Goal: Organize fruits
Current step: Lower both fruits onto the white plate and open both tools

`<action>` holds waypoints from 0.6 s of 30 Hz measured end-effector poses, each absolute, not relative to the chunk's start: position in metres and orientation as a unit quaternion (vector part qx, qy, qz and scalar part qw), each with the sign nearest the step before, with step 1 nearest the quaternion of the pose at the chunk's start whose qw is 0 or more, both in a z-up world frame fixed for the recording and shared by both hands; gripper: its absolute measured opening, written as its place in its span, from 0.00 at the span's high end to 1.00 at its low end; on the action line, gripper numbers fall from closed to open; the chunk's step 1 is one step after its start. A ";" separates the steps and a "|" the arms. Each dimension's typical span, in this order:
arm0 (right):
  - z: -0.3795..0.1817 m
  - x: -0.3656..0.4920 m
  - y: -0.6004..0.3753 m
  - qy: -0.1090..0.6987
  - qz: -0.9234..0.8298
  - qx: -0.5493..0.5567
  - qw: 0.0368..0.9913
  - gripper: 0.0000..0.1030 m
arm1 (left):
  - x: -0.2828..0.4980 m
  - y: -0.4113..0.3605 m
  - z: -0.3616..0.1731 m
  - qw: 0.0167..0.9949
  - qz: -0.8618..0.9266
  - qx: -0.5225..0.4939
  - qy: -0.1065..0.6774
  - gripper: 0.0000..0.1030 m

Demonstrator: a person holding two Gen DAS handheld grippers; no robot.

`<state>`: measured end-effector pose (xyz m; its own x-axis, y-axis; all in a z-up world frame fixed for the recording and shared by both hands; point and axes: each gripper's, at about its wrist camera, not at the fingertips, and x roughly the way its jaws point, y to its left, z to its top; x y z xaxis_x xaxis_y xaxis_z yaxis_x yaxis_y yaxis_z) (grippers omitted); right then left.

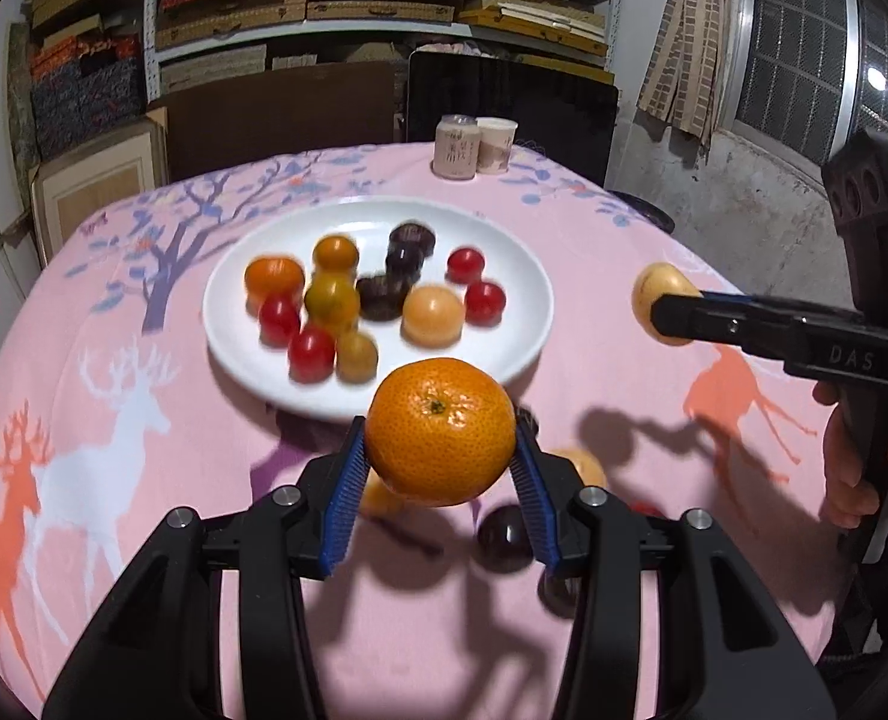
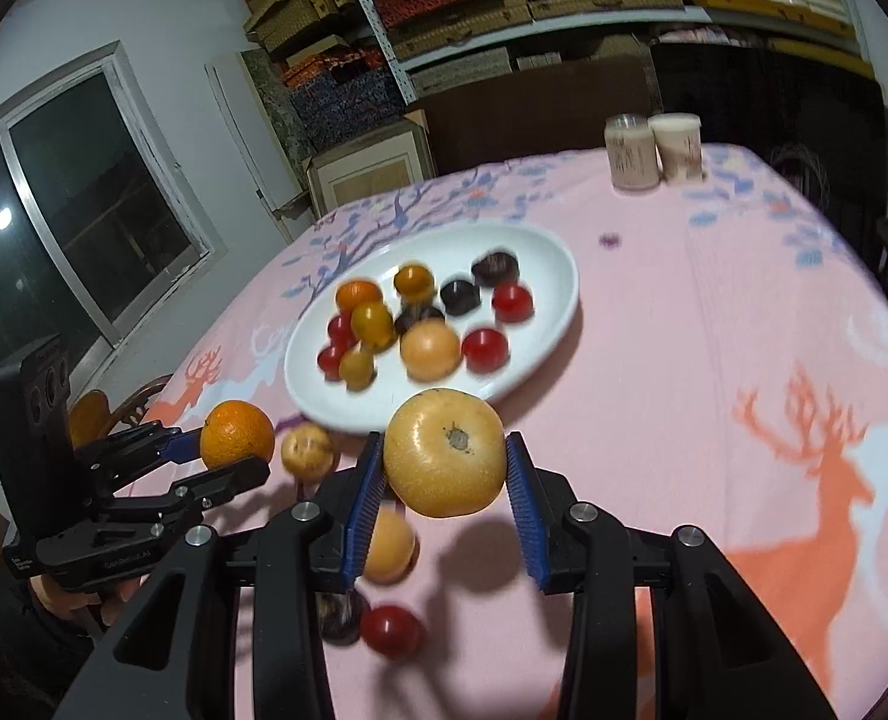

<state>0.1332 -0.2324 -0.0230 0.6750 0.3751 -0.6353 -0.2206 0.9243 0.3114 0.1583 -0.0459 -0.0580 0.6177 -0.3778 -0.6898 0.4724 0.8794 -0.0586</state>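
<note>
Landmark: white plate (image 1: 507, 333) on a pink deer-print tablecloth (image 1: 162, 480). Left gripper (image 1: 441, 450) pinches an orange tangerine (image 1: 440, 431) between its blue pads, held off the cloth just at the plate's near rim. Right gripper (image 2: 444, 468) pinches a yellow round fruit (image 2: 444, 452), also clear of the cloth at the plate's near edge; in the left wrist view it sits to the right of the plate. On the plate: red, orange, yellow and dark purple small fruits, blurred. Loose on the cloth nearer than the plate: a yellow fruit (image 2: 307, 450), a red one (image 2: 391, 630), a dark one (image 1: 504, 531). Two pale cups (image 1: 477, 143) stand beyond the plate.
</note>
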 end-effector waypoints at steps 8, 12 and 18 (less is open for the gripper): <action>-0.015 0.210 -0.217 0.402 0.134 0.056 0.904 0.61 | 0.224 -0.075 -0.070 0.879 -0.236 0.069 0.408 0.56; -0.037 0.240 -0.209 0.436 0.117 0.035 0.892 0.61 | 0.240 -0.085 -0.082 0.872 -0.237 0.074 0.422 0.56; -0.060 0.264 -0.202 0.468 0.110 0.023 0.876 0.61 | 0.254 -0.088 -0.100 0.857 -0.237 0.074 0.452 0.56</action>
